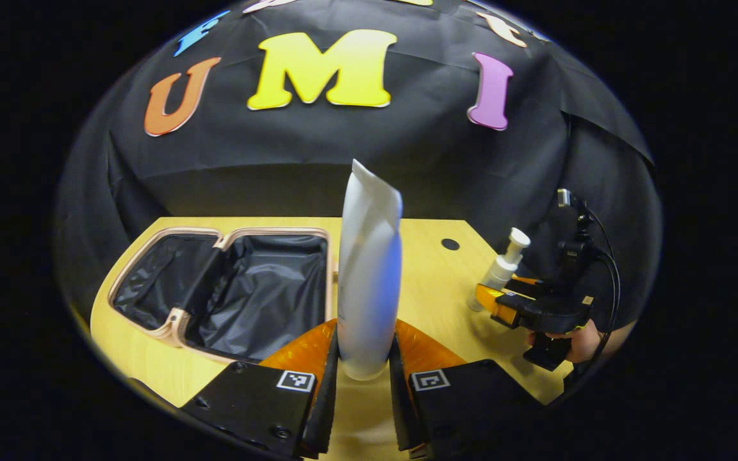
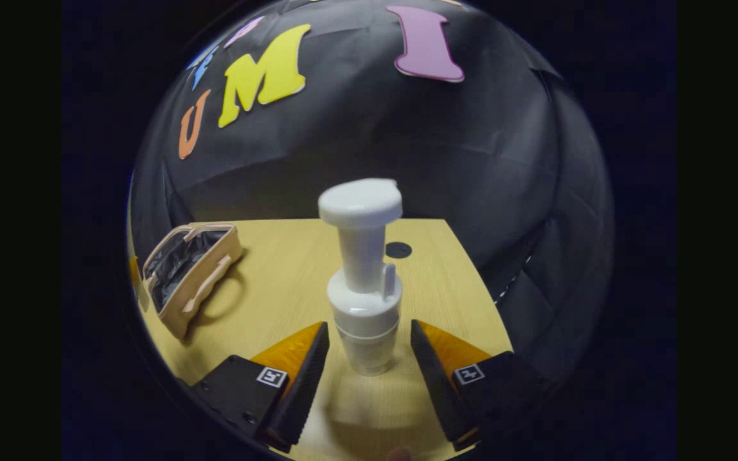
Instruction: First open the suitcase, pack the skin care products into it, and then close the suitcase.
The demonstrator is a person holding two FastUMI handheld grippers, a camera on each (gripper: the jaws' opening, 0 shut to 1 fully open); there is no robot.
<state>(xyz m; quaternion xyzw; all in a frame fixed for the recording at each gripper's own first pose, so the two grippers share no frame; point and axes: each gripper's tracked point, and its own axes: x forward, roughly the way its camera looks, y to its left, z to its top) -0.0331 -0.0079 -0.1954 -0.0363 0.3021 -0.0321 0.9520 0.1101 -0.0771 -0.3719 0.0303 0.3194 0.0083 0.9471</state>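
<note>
In the left gripper view, a white tube is clenched upright, cap down, between the two fingers of the left claw, its base at the wooden counter; whether it rests there cannot be told. Just beyond it to the left, the suitcase is seen lying open, its dark lining exposed. In the right gripper view, the right claw is held released around a white pump bottle standing on the counter, with a gap on each side, and the suitcase is seen farther off to the left.
</note>
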